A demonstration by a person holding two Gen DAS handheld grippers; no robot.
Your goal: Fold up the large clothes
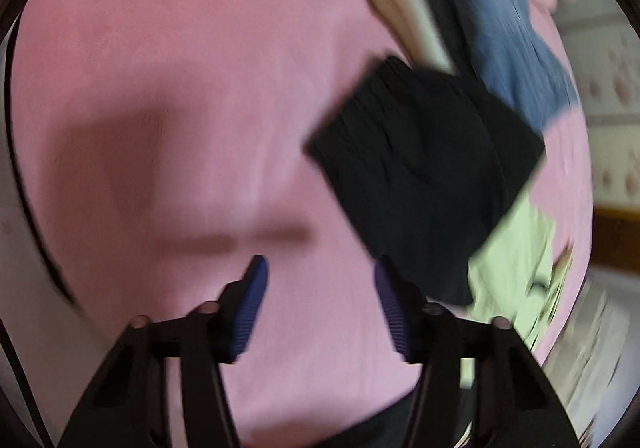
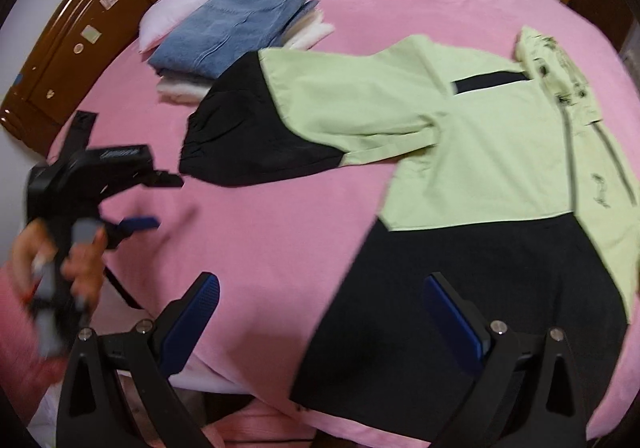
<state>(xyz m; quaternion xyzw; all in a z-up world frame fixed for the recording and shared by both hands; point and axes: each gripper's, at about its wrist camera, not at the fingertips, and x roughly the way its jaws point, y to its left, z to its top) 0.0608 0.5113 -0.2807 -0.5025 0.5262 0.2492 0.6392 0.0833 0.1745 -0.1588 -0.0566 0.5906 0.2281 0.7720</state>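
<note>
half the jacket (image 2: pixel 472 151) shows – left view blurred.

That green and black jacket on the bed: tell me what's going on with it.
A person holding a claw in each hand is about to fold the green and black jacket, which lies spread flat on the pink bedspread with one sleeve stretched out sideways. Neither claw has hold of it: the right claw hangs open above the black hem, and the left claw is open beside the black cuff. A stack of folded clothes, jeans on top, sits beyond the sleeve.
</note>
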